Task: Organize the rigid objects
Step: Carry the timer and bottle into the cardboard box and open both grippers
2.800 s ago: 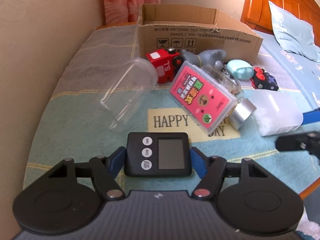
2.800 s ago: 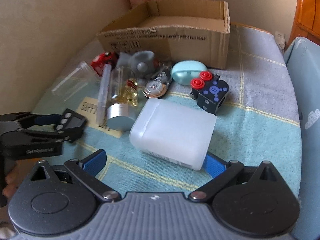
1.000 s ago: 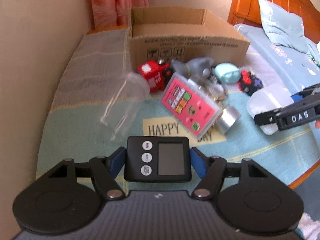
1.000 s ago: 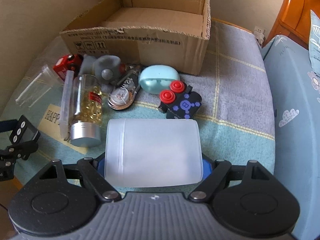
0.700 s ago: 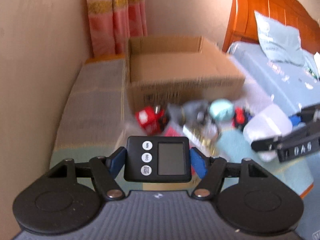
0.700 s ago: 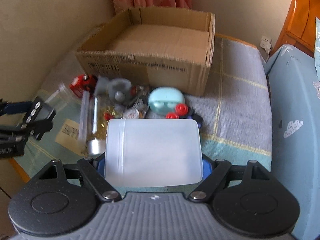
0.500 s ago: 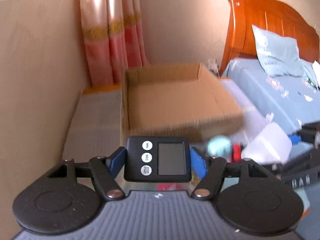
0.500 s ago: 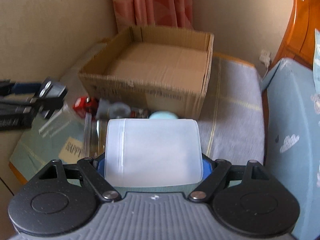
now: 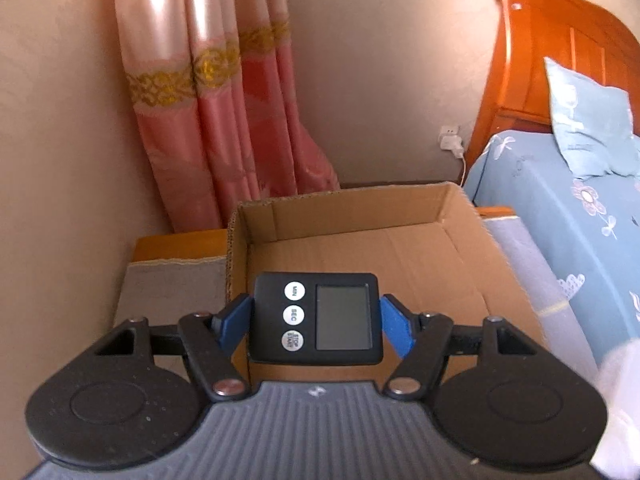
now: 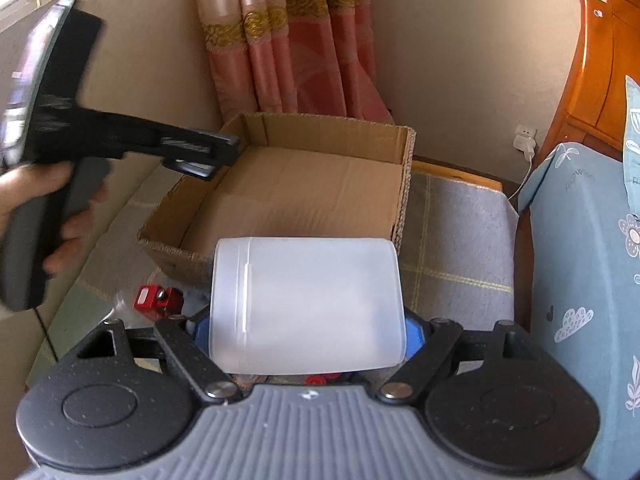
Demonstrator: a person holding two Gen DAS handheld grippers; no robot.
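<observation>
My left gripper (image 9: 316, 318) is shut on a black digital timer (image 9: 316, 318), its blue pads pressing both sides. It hangs over the near left part of an open cardboard box (image 9: 400, 248) whose brown floor is bare. My right gripper (image 10: 306, 326) is shut on a white translucent plastic container (image 10: 306, 304), held just short of the same box (image 10: 304, 188). In the right wrist view the left gripper (image 10: 200, 160) reaches over the box's left wall with the timer (image 10: 192, 168) edge-on, and a hand (image 10: 36, 200) grips its handle.
A red toy car (image 10: 158, 300) lies on the cloth below the box's near wall. Pink curtains (image 9: 216, 112) hang behind the box. A bed with a blue sheet (image 9: 580, 216) and a wooden headboard (image 9: 560, 60) stands to the right. A beige wall runs along the left.
Both grippers rose and moved forward toward the box with their loads. The left now holds the timer over the box; the pile of toys has dropped out of its view.
</observation>
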